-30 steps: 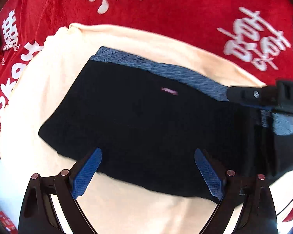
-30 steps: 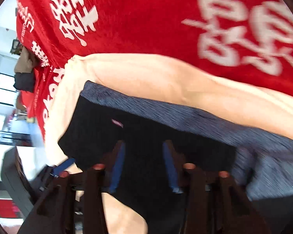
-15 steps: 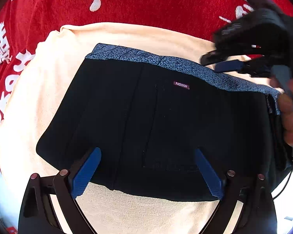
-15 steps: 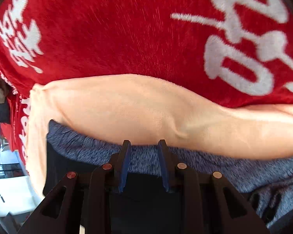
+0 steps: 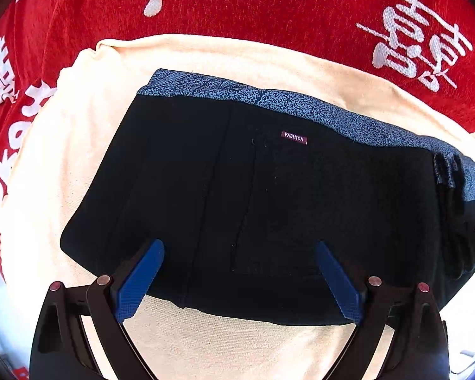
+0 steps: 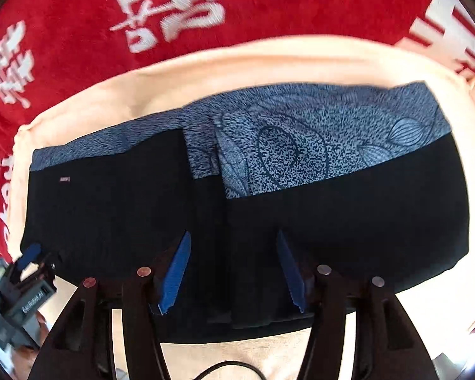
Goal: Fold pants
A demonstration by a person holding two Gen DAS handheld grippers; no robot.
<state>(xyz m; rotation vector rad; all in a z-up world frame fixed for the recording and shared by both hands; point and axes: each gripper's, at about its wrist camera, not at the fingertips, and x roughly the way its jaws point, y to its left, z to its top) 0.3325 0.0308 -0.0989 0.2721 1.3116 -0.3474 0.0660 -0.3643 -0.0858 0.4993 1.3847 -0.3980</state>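
Observation:
The black pants [image 5: 253,209] with a blue patterned waistband [image 5: 269,101] lie folded flat on a cream cloth [image 5: 63,145]; a small FASHION label [image 5: 294,137] faces up. In the right wrist view the pants [image 6: 348,221] spread wide, with a folded layer over their left part [image 6: 110,205]. My left gripper [image 5: 239,253] is open and empty, hovering over the near edge of the pants. My right gripper [image 6: 232,240] is open and empty above the pants' middle. The left gripper's blue fingertip [image 6: 28,255] shows at the left edge of the right wrist view.
The cream cloth [image 6: 269,63] lies on a red blanket with white characters [image 5: 269,3], which surrounds it on the far side and left [image 6: 63,15]. A black cable [image 6: 228,369] runs at the bottom of the right wrist view.
My right gripper has opened wider and pulled back from the waistband toward me; it has left the left wrist view. The pants lie flat. My left gripper barely moved.

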